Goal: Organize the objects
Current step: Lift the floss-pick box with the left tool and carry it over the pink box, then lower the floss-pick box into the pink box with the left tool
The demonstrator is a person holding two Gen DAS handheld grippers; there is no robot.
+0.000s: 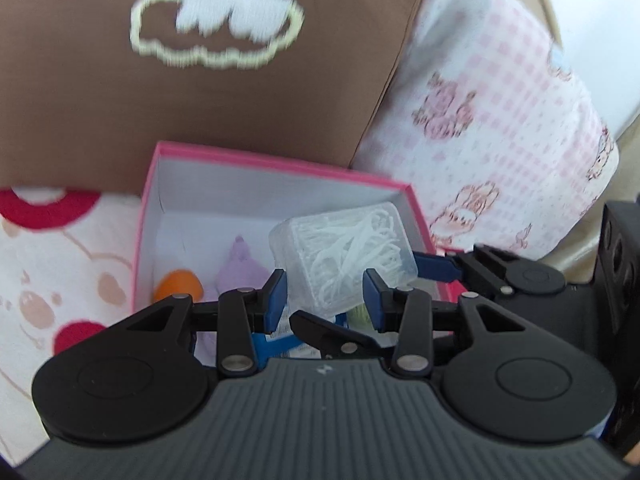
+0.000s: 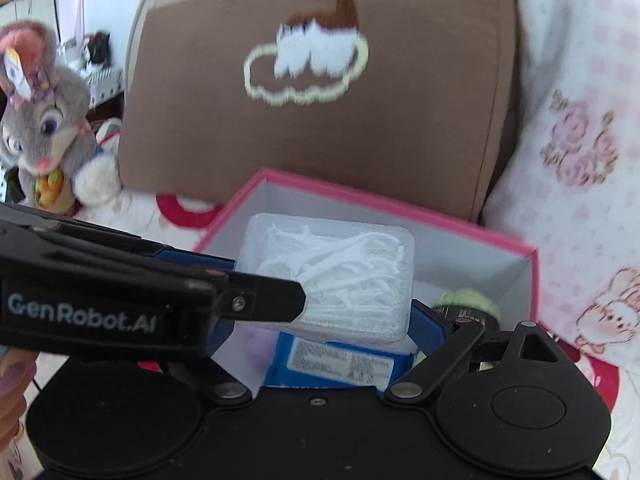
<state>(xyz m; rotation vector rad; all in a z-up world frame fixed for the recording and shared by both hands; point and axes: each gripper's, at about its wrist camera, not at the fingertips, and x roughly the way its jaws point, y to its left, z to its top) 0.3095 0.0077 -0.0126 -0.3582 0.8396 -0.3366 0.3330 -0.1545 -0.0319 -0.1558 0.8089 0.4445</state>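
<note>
A clear plastic case of white floss picks (image 1: 344, 250) (image 2: 336, 276) is held over an open pink box (image 1: 149, 216) (image 2: 532, 276) with a white inside. My left gripper (image 1: 325, 300) has its blue pads on either side of the case's near end. My right gripper (image 2: 322, 312) holds the case between its blue pads; its arm shows in the left wrist view (image 1: 500, 272). The left gripper crosses the right wrist view (image 2: 160, 292). In the box lie an orange ball (image 1: 178, 286), a purple toy (image 1: 240, 264), a blue packet (image 2: 340, 362) and a green item (image 2: 468, 300).
The box sits on a patterned blanket (image 1: 48, 280). A brown cushion with a cloud design (image 1: 216, 28) (image 2: 308, 68) stands behind it. A pink checked pillow (image 1: 500, 120) is at the right. A grey plush rabbit (image 2: 44, 120) sits at the left.
</note>
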